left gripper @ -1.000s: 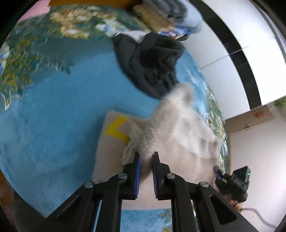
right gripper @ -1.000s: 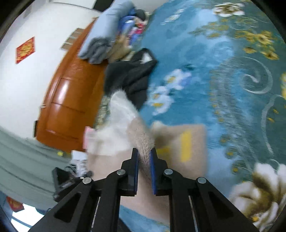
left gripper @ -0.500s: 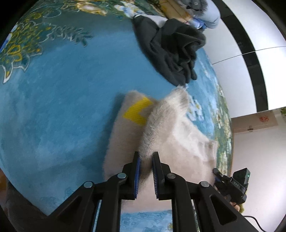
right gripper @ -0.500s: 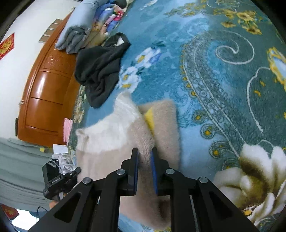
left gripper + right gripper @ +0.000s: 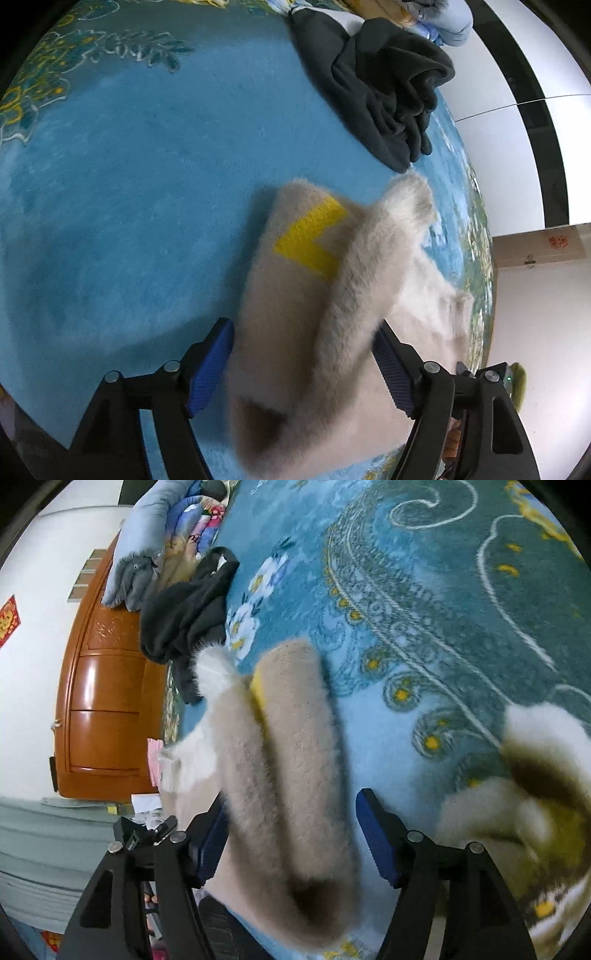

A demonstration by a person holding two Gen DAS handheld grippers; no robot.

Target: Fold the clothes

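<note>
The beige fuzzy sweater [image 5: 306,314] lies in the lower centre of both views on the blue carpet [image 5: 129,203], and one part is already folded over its body, beside the yellow mark [image 5: 314,236]. The jaws of the left gripper [image 5: 303,365] and the right gripper [image 5: 291,834] have just been opening; the fold is between them but the pads do not press it. More folds are probably needed, and the dark garment [image 5: 380,92] at the upper right of the left view is still a crumpled heap.

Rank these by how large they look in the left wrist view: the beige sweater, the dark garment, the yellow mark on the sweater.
1. beige sweater, though it lies nearest the camera, which enlarges it.
2. dark garment, lying farther off, so its true size against the sweater is unsure.
3. yellow mark, clearly smallest.
</note>
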